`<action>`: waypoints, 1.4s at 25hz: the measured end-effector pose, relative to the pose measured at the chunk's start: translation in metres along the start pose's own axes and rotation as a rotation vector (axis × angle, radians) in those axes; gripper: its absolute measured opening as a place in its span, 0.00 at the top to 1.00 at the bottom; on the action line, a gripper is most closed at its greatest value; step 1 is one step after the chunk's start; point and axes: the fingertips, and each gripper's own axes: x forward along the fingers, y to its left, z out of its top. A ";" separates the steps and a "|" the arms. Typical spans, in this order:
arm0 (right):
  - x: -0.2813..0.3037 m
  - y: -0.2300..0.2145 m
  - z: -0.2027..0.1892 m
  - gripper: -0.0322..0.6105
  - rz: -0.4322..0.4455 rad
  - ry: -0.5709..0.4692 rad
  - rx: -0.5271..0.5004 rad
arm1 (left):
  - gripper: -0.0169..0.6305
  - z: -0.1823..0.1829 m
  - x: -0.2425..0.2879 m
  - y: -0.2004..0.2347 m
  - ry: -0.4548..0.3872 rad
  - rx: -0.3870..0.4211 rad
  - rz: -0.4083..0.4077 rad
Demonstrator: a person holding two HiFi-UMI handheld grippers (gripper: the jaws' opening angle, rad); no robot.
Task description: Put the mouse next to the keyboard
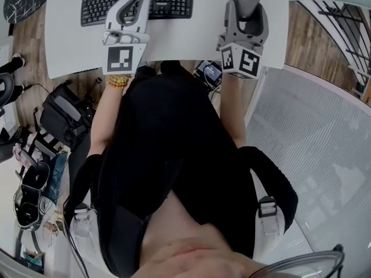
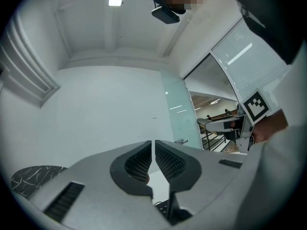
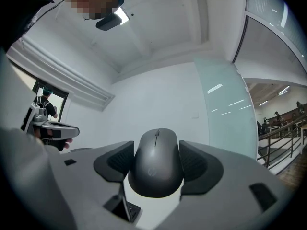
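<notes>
A: So, where is the mouse point(image 3: 157, 169)?

B: In the right claw point(image 3: 157, 152), pinched at both flanks by the jaws, buttons pointing away from the camera. It sits over the right part of the white tabletop point(image 1: 185, 39), to the right of the black keyboard point(image 1: 168, 2) and apart from it.

A: Does it touch the surface?

B: I cannot tell.

A: And the left claw point(image 2: 153, 159)?

B: Its jaws are drawn together to a thin slit with nothing between them. It lies over the keyboard's middle.
</notes>
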 end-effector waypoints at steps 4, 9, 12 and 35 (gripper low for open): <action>0.002 -0.001 0.003 0.52 -0.004 0.004 -0.008 | 0.92 0.001 0.000 -0.002 -0.006 -0.001 -0.004; 0.009 0.001 -0.004 0.52 0.004 0.024 -0.008 | 0.92 0.000 -0.001 0.000 0.002 -0.003 0.000; 0.014 0.000 -0.014 0.52 0.000 0.043 -0.005 | 0.92 -0.006 0.001 0.006 0.011 -0.015 0.007; 0.038 -0.001 -0.090 0.52 0.017 0.185 0.017 | 0.92 -0.044 0.002 0.012 0.080 -0.023 0.024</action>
